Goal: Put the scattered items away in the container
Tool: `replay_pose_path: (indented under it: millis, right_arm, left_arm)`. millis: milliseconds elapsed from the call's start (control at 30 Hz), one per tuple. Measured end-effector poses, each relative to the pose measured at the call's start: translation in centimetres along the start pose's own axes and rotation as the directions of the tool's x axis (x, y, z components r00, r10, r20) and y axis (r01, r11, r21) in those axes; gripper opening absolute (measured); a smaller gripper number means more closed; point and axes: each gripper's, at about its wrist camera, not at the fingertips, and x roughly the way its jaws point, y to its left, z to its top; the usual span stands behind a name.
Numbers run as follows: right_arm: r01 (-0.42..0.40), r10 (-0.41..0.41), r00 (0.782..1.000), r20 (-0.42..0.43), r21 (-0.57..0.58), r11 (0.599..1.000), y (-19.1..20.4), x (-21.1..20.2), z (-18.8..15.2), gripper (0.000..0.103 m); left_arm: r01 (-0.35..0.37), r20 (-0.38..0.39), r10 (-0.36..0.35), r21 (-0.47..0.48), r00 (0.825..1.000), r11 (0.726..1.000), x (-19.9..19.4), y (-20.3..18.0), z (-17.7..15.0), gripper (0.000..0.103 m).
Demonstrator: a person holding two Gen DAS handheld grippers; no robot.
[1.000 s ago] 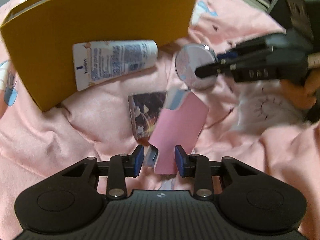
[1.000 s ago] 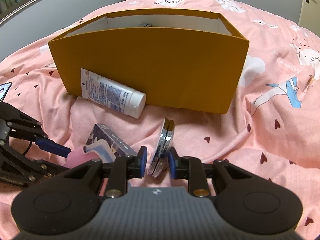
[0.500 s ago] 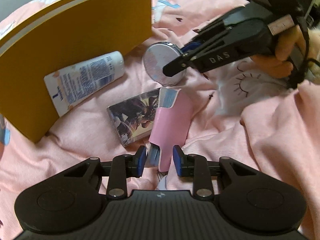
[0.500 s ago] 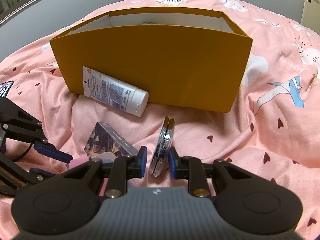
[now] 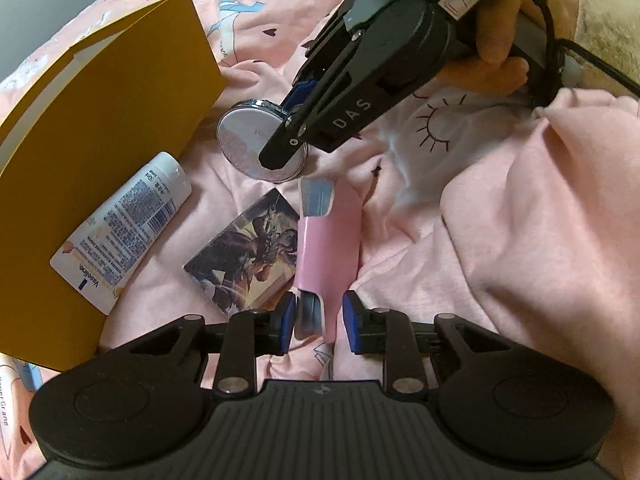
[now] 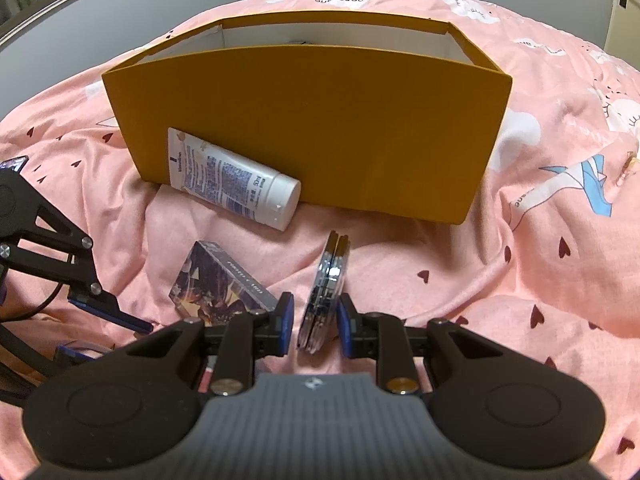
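My left gripper (image 5: 316,316) points steeply down, its jaws closing with a pink case's end between the blue pads. My right gripper (image 6: 312,322) angles down too, jaws narrow around a round mirror on edge. My right hand (image 5: 500,40) wraps its handle.

Left wrist view looks steeply down, close over the pink bed cover (image 5: 500,200), right wrist view looks forward at the yellow box (image 6: 312,128), both show the lotion tube (image 5: 120,232), card box (image 5: 244,264), round mirror (image 5: 256,144).
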Motion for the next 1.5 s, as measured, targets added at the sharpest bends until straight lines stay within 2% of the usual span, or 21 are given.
replay_pose_path:
  millis: [167, 300, 367, 467, 600, 733, 900, 1133, 1333, 1500]
  right_arm:
    - [0.002, -0.002, 1.000, -0.004, -0.003, 1.000, 0.0, 0.1, 0.0, 0.026]
    - [0.002, -0.002, 1.000, -0.006, -0.013, 1.000, 0.3, 0.2, 0.0, 0.026]
    - [0.001, -0.001, 1.000, -0.007, -0.016, 1.000, 0.3, 0.2, 0.0, 0.026]
    - [-0.001, 0.001, 1.000, -0.006, -0.012, 1.000, 0.3, 0.2, 0.0, 0.026]
    - [0.002, -0.002, 1.000, -0.007, -0.005, 1.000, 0.2, 0.2, 0.0, 0.026]
    - [0.020, -0.020, 1.000, 0.007, 0.005, 1.000, 0.0, -0.1, 0.0, 0.017]
    - [0.021, -0.022, 0.999, 0.029, 0.019, 1.000, -0.3, -0.8, 0.1, 0.015]
    - [0.024, -0.027, 0.998, 0.057, 0.042, 0.999, -0.7, -1.9, 0.6, 0.015]
    - [0.030, -0.036, 0.996, 0.079, 0.077, 0.997, -1.1, -2.9, 0.9, 0.015]
    - [0.026, -0.034, 0.993, 0.114, 0.075, 0.997, -0.9, -4.3, 1.4, 0.015]
  left_arm:
    - [-0.005, -0.011, 0.006, 0.050, 1.000, 0.999, 0.3, -0.5, 0.2, 0.027]
    - [-0.056, -0.036, 0.063, 0.178, 0.997, 0.982, 1.2, -2.5, 1.1, 0.026]
    - [-0.074, -0.037, 0.082, 0.183, 0.996, 0.980, 1.6, -2.9, 1.5, 0.023]
    - [-0.095, -0.024, 0.097, 0.078, 0.995, 0.992, 2.2, -2.4, 1.4, 0.024]
    - [-0.101, 0.015, 0.102, -0.035, 0.995, 0.994, 2.0, -2.0, 0.3, 0.024]
    - [-0.069, 0.063, 0.082, -0.180, 0.995, 0.981, 1.4, -1.1, -1.3, 0.023]
    - [0.013, 0.137, 0.039, -0.360, 0.990, 0.933, 0.3, 0.3, -3.3, 0.020]
    - [0.096, 0.239, 0.032, -0.506, 0.970, 0.857, -2.8, 2.5, -5.0, 0.017]
    - [0.113, 0.313, 0.086, -0.566, 0.946, 0.817, -5.9, 3.5, -5.4, 0.016]
    - [0.092, 0.348, 0.161, -0.608, 0.923, 0.789, -7.3, 4.4, -4.8, 0.015]
